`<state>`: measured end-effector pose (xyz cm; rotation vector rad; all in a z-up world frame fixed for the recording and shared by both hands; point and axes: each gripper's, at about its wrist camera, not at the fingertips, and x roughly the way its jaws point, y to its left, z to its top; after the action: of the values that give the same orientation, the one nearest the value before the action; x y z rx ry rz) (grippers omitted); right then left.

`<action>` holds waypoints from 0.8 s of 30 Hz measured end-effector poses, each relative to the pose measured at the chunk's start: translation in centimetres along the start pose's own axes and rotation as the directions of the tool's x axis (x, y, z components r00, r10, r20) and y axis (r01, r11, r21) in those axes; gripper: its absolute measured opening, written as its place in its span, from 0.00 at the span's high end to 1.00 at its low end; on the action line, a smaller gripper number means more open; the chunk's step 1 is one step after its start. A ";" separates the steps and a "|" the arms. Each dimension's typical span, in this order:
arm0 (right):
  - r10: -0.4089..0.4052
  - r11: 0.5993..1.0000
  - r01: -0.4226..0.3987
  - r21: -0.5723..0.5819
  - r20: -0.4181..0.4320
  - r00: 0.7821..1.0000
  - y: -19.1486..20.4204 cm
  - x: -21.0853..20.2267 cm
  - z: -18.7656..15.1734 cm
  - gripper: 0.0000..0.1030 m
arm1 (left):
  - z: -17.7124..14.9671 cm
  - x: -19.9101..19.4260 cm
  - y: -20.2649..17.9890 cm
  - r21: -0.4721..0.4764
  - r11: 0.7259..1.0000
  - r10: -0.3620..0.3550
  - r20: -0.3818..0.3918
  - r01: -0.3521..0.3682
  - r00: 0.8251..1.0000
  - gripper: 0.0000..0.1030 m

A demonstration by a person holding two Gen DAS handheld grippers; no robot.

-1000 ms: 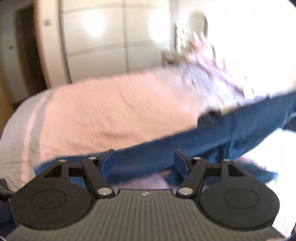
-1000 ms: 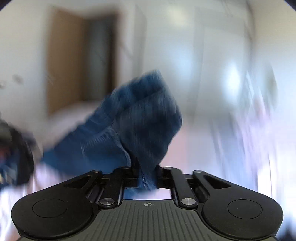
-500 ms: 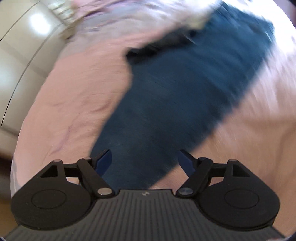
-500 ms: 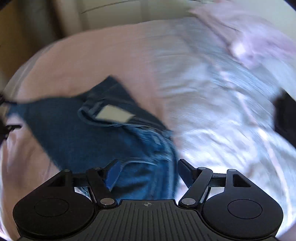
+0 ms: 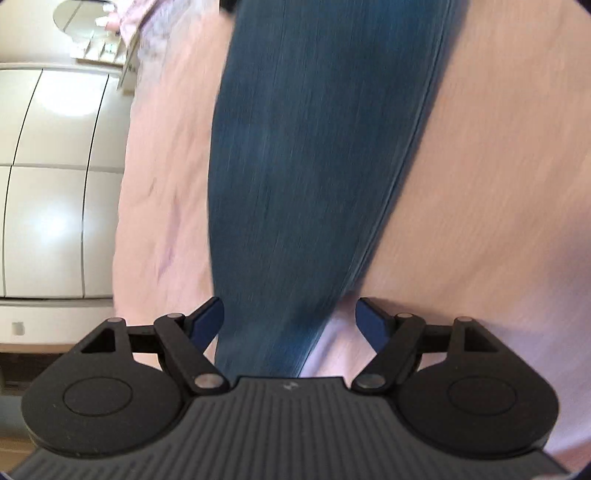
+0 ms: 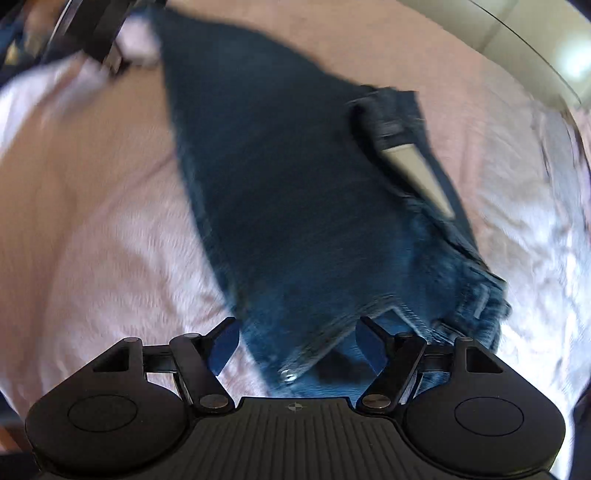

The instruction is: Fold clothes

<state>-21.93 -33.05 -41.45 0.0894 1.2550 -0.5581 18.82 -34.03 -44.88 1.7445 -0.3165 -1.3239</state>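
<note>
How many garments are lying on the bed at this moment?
1 clearly: the blue jeans, spread flat on the pink bedspread, waistband nearest the right gripper, a leg running ahead of the left gripper. Blurred pinkish fabric at the far edge may be more.

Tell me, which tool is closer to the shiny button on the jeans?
Right. The right tool hangs open just above the button at the waistband; the left tool is over the jeans leg.

You see a bed with a pale pink cover (image 5: 498, 166), wrinkled toward the right edge of the right wrist view (image 6: 535, 206). Cream wardrobe doors (image 5: 55, 184) with thin dark seams stand beside it. Some pale patterned fabric (image 5: 144, 33) lies at the bed's far end, blurred.
</note>
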 end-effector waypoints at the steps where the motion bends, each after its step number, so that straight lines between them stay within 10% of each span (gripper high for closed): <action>1: -0.026 0.999 0.026 -0.021 -0.012 1.000 0.8 0.6 0.0 0.28 | -0.6 0.9 0.3 -0.008 1.000 0.006 -0.021 -0.006 1.000 0.28; 7: -0.239 0.968 0.229 -0.107 -0.086 0.967 4.1 2.6 -0.4 0.27 | -1.5 3.8 0.8 -0.009 1.000 0.019 -0.030 -0.020 0.999 0.39; 12: -0.287 0.948 0.270 -0.167 -0.091 0.954 5.0 3.9 -1.2 0.27 | -1.4 2.3 1.5 -0.071 0.997 -0.034 -0.019 0.032 0.999 0.88; 21: -0.323 0.923 0.287 -0.256 -0.109 0.940 2.1 4.0 -1.7 0.28 | -0.7 -4.4 6.2 -0.258 0.966 -0.031 -0.069 0.012 0.997 0.92; 23: -0.277 0.939 0.248 -0.239 -0.096 0.956 0.8 3.2 -1.9 0.74 | -0.2 -6.2 7.0 -0.272 0.962 -0.022 -0.085 -0.002 0.996 0.92; 24: -0.262 0.942 0.238 -0.239 -0.073 0.962 0.3 2.2 -2.1 0.79 | 0.1 -7.1 7.5 -0.282 0.959 -0.016 -0.097 -0.012 0.995 0.92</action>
<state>-23.20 -32.79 -44.25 -0.2404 1.4349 -0.6300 18.14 -33.67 -34.60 1.5614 -0.0647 -1.2139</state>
